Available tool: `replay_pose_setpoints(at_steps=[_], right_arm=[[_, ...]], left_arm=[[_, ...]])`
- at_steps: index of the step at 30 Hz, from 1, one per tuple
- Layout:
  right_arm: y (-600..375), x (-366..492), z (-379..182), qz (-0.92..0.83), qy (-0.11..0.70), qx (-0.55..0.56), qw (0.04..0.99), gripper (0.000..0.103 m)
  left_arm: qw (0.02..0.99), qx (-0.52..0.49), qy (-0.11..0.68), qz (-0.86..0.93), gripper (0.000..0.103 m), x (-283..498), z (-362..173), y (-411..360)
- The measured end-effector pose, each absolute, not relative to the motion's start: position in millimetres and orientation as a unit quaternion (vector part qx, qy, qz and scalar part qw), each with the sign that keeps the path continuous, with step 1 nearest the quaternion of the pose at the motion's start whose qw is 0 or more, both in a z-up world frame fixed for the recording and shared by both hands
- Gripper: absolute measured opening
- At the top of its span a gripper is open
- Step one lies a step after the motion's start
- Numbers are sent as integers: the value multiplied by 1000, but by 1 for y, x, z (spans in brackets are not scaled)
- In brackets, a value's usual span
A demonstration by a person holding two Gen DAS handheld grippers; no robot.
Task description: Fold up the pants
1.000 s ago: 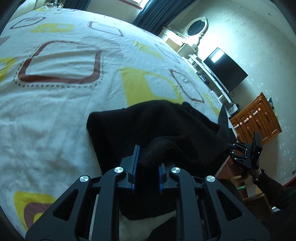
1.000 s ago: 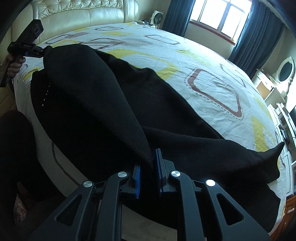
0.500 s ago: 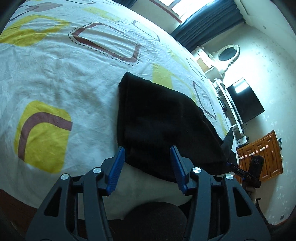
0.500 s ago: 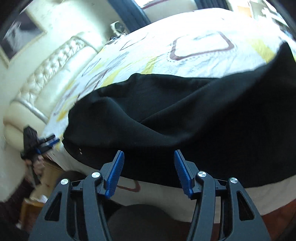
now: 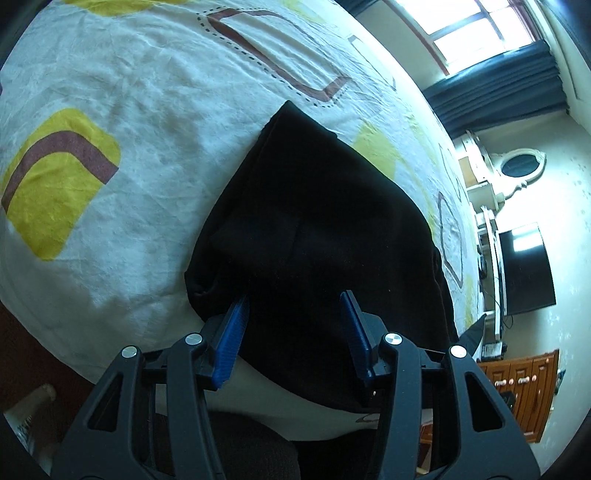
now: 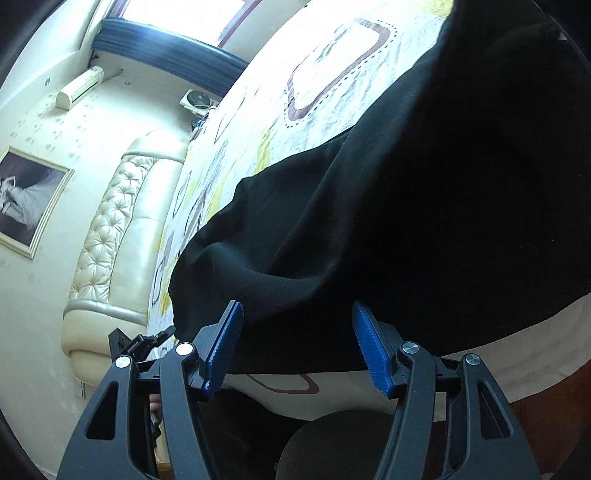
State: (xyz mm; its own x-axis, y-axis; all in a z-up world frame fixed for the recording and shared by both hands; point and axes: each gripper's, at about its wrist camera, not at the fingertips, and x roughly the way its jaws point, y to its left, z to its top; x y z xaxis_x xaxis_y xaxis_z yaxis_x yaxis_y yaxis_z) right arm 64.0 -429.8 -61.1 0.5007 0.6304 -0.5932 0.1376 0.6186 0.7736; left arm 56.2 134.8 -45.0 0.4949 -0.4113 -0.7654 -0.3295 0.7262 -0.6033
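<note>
Left wrist view: black pants [image 5: 325, 229] folded near the edge of a bed [image 5: 110, 155] with white sheet and yellow-brown shapes; window [image 5: 476, 29], dark curtains [image 5: 495, 99], oval mirror [image 5: 521, 166], television [image 5: 524, 273] beyond. Left hand-held gripper [image 5: 293, 332] spread wide, empty, no longer clamped on cloth as a second earlier.

Right wrist view: same pants [image 6: 424, 221] draped over the bed edge; tufted headboard [image 6: 110, 221], framed picture [image 6: 26, 199]. Right hand-held gripper [image 6: 297, 343] likewise released, wide.
</note>
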Motion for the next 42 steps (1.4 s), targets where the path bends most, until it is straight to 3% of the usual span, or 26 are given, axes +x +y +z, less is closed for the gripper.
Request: replay_pose_setpoints(at_steps=[4, 5, 6, 8, 10, 12, 13, 21, 29, 30, 33, 36, 39, 42], right_arm=[[-449, 64, -70, 134, 462, 449, 753, 61], [-452, 65, -73, 129, 458, 459, 750, 61], [-454, 66, -74, 126, 455, 467, 748, 61], [-456, 69, -75, 119, 451, 471, 749, 60], [-459, 74, -77, 110, 455, 466, 751, 48], [-461, 80, -78, 108, 457, 462, 752, 17], [-461, 81, -76, 108, 455, 459, 756, 12], [-462, 56, -42, 115, 422, 440, 784, 10], [-469, 46, -90, 93, 466, 514, 714, 10], [-465, 47, -91, 100, 466, 518, 710, 13], [-446, 52, -94, 127, 470, 532, 693, 41], [-431, 58, -95, 153, 473, 540, 679, 45], [-414, 68, -98, 160, 471, 546, 674, 45], [-403, 76, -89, 164, 484, 501, 699, 12]], left_arm=[[774, -396, 495, 6, 46, 59, -48, 134], [773, -404, 489, 13, 39, 58, -48, 134], [772, -408, 487, 19, 26, 57, -49, 134], [774, -404, 486, 31, 18, 55, -52, 134], [777, -400, 485, 30, 12, 55, -54, 135], [776, -401, 486, 27, 11, 55, -53, 136], [775, -405, 484, 24, 9, 56, -52, 137], [788, -398, 469, 17, 8, 45, -33, 143], [762, -417, 494, 18, 8, 39, -51, 153], [763, -416, 495, 18, 8, 40, -51, 153], [768, -406, 495, 17, 8, 41, -50, 151], [765, -411, 495, 18, 9, 41, -51, 151], [766, -410, 495, 17, 9, 42, -52, 151], [766, -414, 491, 17, 9, 39, -49, 153]])
